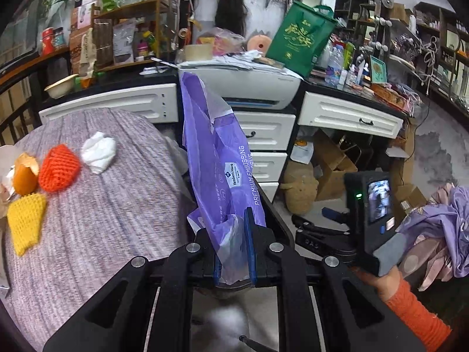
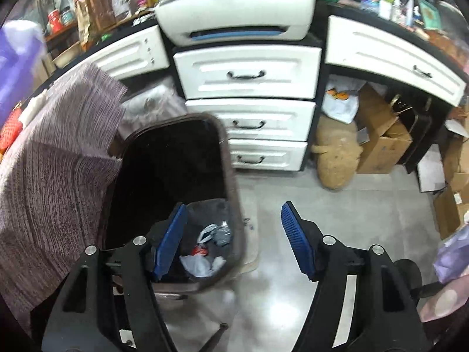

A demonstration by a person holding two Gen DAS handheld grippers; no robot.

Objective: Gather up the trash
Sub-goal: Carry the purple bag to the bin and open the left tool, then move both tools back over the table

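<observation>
The left gripper (image 1: 234, 246) is clamping a purple wrapper (image 1: 218, 158); the right gripper (image 2: 234, 240) is hanging wide over the bin (image 2: 231, 158), already holding scraps. Tissue (image 1: 99, 152) and peel (image 1: 25, 173) are lying far left, uncollected.

Purple tissue wrapper (image 1: 218, 158): thin glossy plastic film, crinkled, printed. Tablecloth (image 1: 117, 205): ribbed knit cloth, matt, mauve-grey. Near its left edge, orange sleeve (image 1: 59, 167) and yellow sleeve (image 1: 25, 221): foam mesh, rough. White tissue (image 1: 99, 152): crumpled soft paper. Trash bin (image 2: 234, 176): dark plastic (rim dull brown). Floor (image 2: 278, 278): smooth, glossy. Right gripper pads (image 2: 297, 240): blue, ribbed.
</observation>
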